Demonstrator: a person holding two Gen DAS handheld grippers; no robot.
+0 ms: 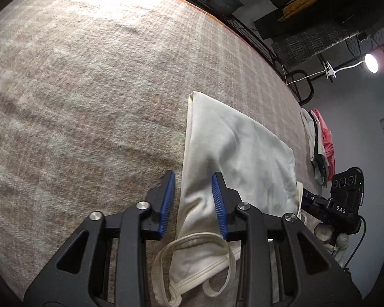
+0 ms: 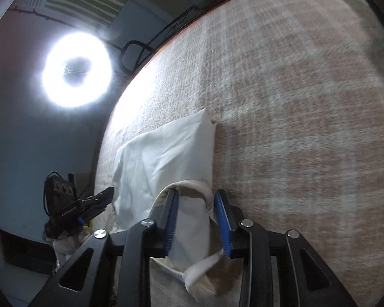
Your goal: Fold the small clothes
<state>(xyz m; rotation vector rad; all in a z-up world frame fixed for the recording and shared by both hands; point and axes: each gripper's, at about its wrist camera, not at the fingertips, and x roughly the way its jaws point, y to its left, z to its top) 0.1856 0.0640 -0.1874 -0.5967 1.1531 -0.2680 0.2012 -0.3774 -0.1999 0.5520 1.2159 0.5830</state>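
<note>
Now | garment (image 1: 233, 148), cream, folded, lies on blanket (image 1: 89, 102) | left gripper (image 1: 193, 197) released, jaws straddling its strap end | right gripper (image 2: 195, 212) released, jaws astride other strap | clothes pile (image 1: 320, 143) at blanket edge, no containers visible.

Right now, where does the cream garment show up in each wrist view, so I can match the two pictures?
Left wrist view: the cream garment lies right of centre, running from mid-frame down between the open left claw.
Right wrist view: the cream garment lies left of centre, its strap end between the open right claw.
Shared landmark: the beige plaid blanket beneath it.
</note>
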